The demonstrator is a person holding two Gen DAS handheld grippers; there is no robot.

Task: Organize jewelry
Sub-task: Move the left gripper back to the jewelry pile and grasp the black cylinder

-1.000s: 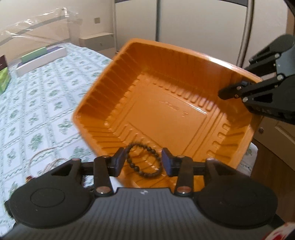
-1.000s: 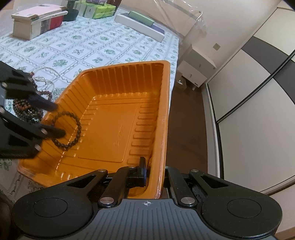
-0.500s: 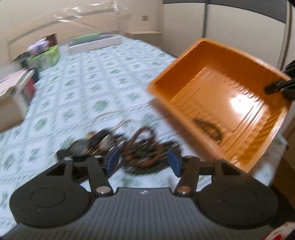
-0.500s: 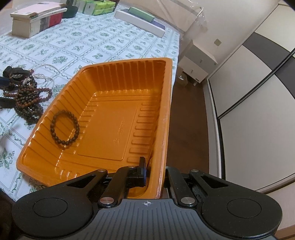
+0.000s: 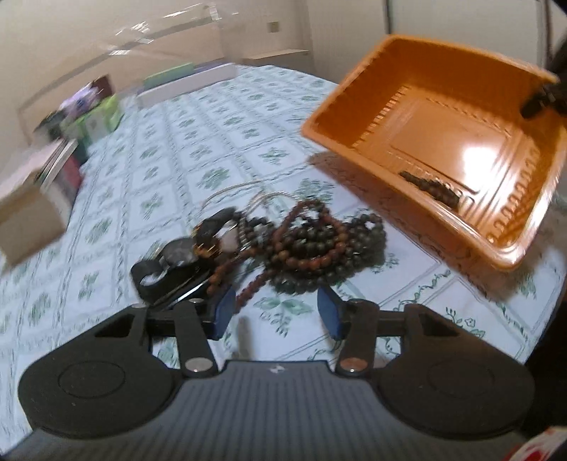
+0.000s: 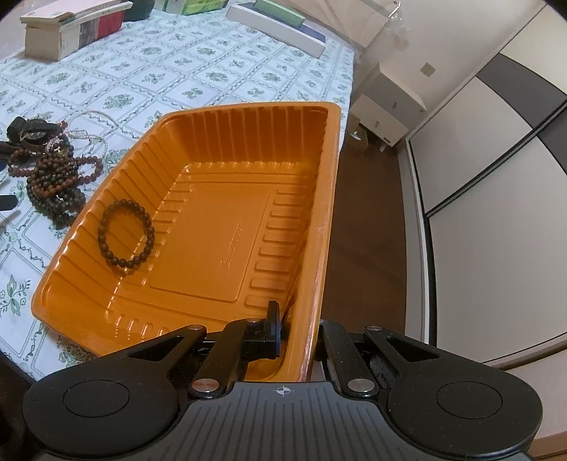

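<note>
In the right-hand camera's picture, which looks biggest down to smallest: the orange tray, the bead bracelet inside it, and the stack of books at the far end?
1. orange tray, by far the largest.
2. stack of books.
3. bead bracelet.

The books sit much farther from the camera, so they are probably bigger than they appear.

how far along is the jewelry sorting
Done: one dark bead bracelet lies in the orange tray. In hand: the right tongs clamp the tray's rim; the left tongs, empty and closing, point at the pile of beads. Left: that pile and the watch.
</note>
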